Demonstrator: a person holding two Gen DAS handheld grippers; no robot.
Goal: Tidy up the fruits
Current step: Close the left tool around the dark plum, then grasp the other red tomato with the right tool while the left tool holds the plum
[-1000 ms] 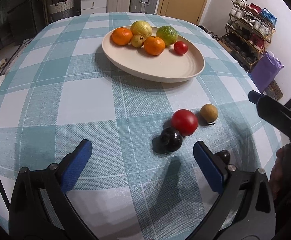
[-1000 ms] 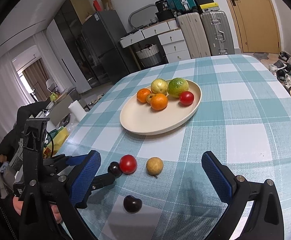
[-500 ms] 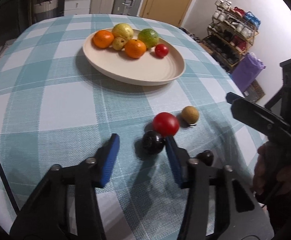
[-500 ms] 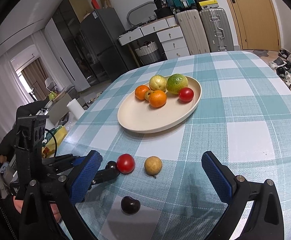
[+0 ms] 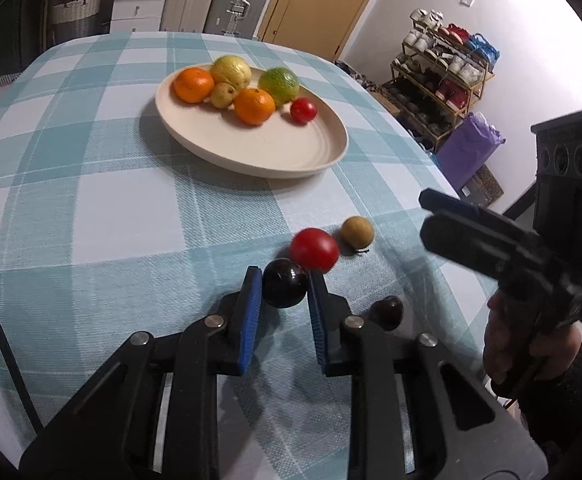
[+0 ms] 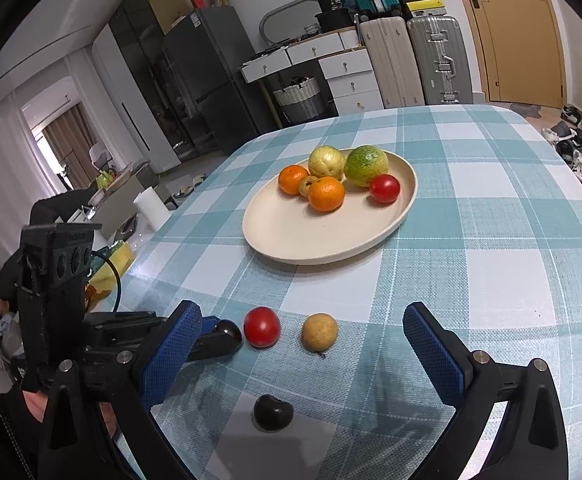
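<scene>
My left gripper (image 5: pixel 282 280) is shut on a dark plum (image 5: pixel 284 288) that rests on the checked tablecloth; the plum also shows in the right wrist view (image 6: pixel 229 330). A red tomato (image 5: pixel 314 249) touches it, with a brown fruit (image 5: pixel 356 231) beside that. Another dark fruit (image 5: pixel 387 311) lies to the right, below my right gripper (image 6: pixel 299 344), which is open and empty above the cloth. A cream plate (image 5: pixel 291 152) farther back holds two oranges, a yellow fruit, a green fruit, a small tomato and a small pale fruit.
The table's right edge (image 5: pixel 443 184) drops off near a shoe rack (image 5: pixel 443 76) and a purple bag (image 5: pixel 469 152). A paper roll (image 6: pixel 151 208) and clutter stand off the table's left side. Bare cloth (image 5: pixel 91 200) lies left of the fruits.
My left gripper has moved forward and closed from wide open onto the dark plum. The right gripper has stayed open and nearly still.
</scene>
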